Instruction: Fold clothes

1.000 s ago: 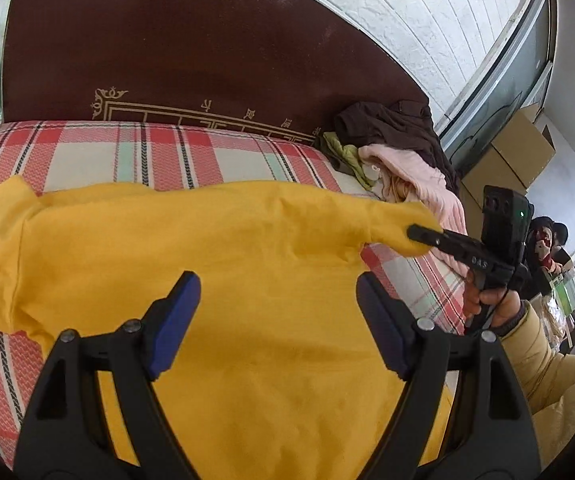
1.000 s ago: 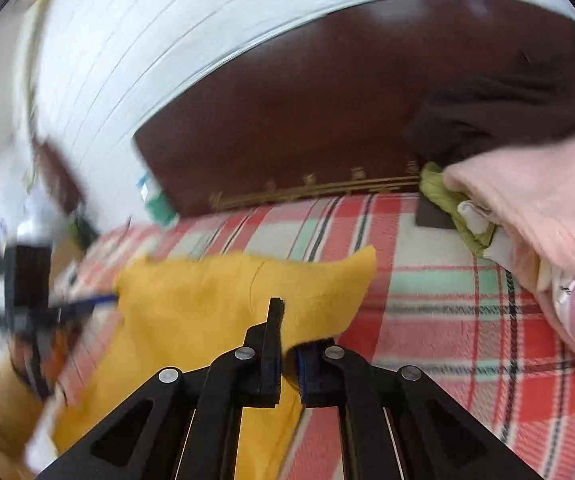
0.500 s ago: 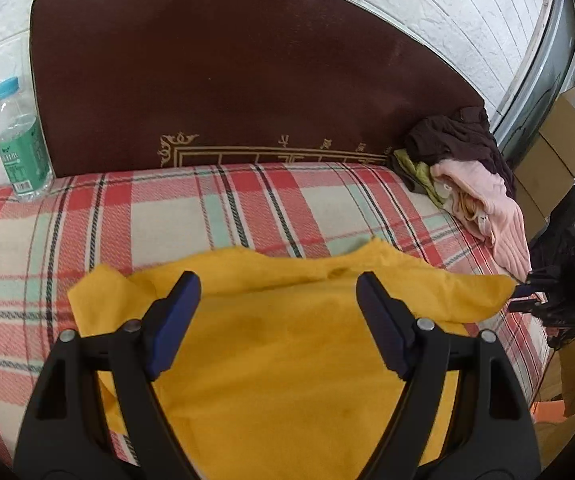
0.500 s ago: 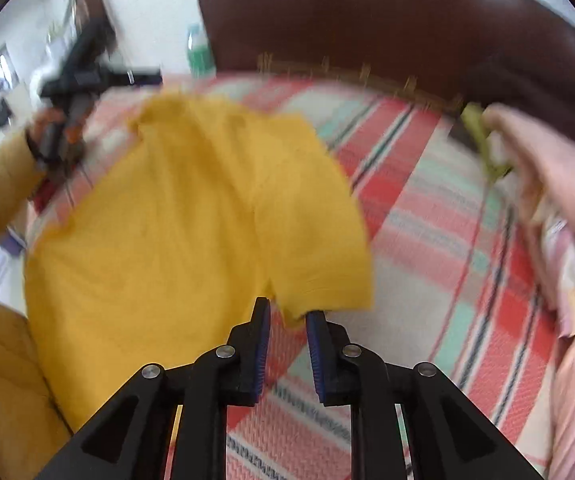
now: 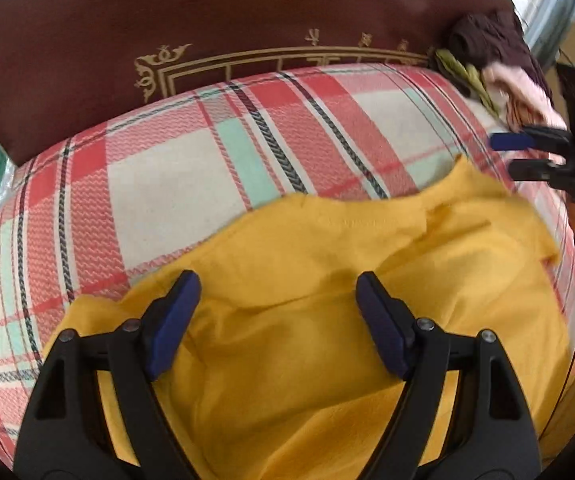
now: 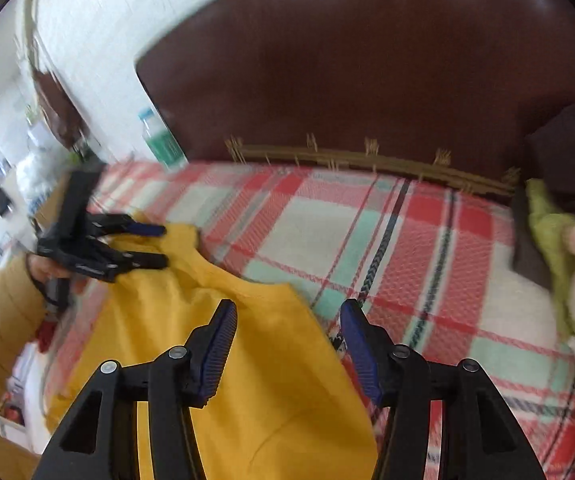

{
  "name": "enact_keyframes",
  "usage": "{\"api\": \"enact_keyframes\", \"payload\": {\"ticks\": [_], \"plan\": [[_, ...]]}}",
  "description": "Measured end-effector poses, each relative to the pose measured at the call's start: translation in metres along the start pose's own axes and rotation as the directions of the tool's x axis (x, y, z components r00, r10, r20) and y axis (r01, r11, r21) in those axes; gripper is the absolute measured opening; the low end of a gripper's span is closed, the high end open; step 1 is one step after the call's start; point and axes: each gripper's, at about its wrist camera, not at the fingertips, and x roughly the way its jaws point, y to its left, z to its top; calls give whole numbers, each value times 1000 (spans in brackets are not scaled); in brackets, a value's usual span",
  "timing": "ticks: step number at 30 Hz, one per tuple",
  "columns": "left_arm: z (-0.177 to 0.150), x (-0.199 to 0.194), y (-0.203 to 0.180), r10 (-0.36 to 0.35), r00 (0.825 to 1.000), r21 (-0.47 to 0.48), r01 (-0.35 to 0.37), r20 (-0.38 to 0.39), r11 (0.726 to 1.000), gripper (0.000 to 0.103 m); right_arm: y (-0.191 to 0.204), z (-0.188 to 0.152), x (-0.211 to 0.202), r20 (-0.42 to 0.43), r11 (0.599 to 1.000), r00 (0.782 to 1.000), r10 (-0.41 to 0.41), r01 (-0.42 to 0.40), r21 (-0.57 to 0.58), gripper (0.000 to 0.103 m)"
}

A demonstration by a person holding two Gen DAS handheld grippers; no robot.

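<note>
We hold both tongs spread wide and empty over the yellow shirt [image 5: 327, 300], the left tongs [image 5: 277, 320] above its middle, the right tongs [image 6: 287, 344] at its edge. The shirt lies rumpled on the plaid bed [image 5: 167, 168], not squared into a fold. We judge it wants flattening, then gripping an edge. A pile of clothes [image 5: 499, 64] sits beside, a bottle [image 6: 159, 136] by the headboard [image 5: 247, 8]; neither blocks us.

Yellow garment [image 5: 327, 320] on red, mint and cream plaid bedspread [image 5: 207, 148].
</note>
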Motion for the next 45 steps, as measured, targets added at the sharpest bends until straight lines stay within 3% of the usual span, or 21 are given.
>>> {"api": "enact_keyframes", "payload": {"ticks": [2,4,5,6,7,8,10,13,17,19,20,23,26,30,31,33,36,37,40,42,45], "plan": [[-2,-1,-3,8,1000,33,-8,-12,999,81,3,2,29,-87,999,996,-29,26,-46,50],[-4,-2,-8,25,1000,71,-23,-19,997,78,9,-2,39,-91,994,994,-53,44,-102,49],[-5,-3,-11,29,999,89,-27,-21,996,71,13,-3,40,-87,991,995,-55,43,-130,42],[-5,-5,-14,20,1000,104,-18,-17,994,65,16,-4,42,-94,986,993,-69,54,-158,20],[-5,-7,-17,12,1000,119,-10,-14,993,47,19,-5,43,-113,983,991,-68,47,-177,7],[-4,-9,-19,10,1000,127,-8,-11,992,33,22,-5,42,-124,980,990,-69,44,-194,6],[-1,-13,-24,30,1000,138,-29,-6,990,18,27,-1,28,-93,971,990,-104,80,-224,4],[8,-26,-29,56,997,125,-61,47,990,11,34,14,2,30,950,981,-192,194,-246,4],[28,-54,-22,83,972,14,-88,220,996,10,29,48,-26,183,933,942,-281,312,-179,4],[35,-57,-14,136,955,-60,-124,264,990,13,25,59,-19,197,916,922,-333,366,-166,4],[36,-53,-11,127,959,-75,-111,254,991,22,22,64,-15,202,905,911,-360,393,-161,4],[32,-39,-3,110,970,-106,-89,216,990,49,11,68,13,152,907,912,-380,400,-132,4],[26,-24,1,106,979,-101,-90,176,991,68,-3,65,42,90,911,917,-388,396,-114,8],[18,-12,4,145,982,-86,-135,120,987,69,-18,47,31,65,935,938,-342,346,-74,23],[17,-9,5,146,984,-83,-137,107,987,69,-22,40,21,66,940,942,-329,333,-67,28],[15,-2,5,135,988,-57,-131,76,990,73,-29,24,2,69,950,950,-304,308,-53,55],[11,1,1,140,986,-13,-139,89,990,74,-41,0,-28,74,963,961,-267,269,-32,68],[11,1,2,134,987,-13,-133,94,991,69,-44,-7,-37,75,966,964,-254,256,-24,71],[11,-3,0,129,987,-12,-129,100,992,18,-57,-33,-61,56,970,968,-244,245,-10,75],[14,-5,-4,154,983,-11,-153,101,988,14,-71,-54,-61,0,959,959,-282,282,2,75],[22,-13,-11,215,967,-25,-214,139,977,11,-87,-74,-56,-19,973,977,-213,214,92,75]]}}
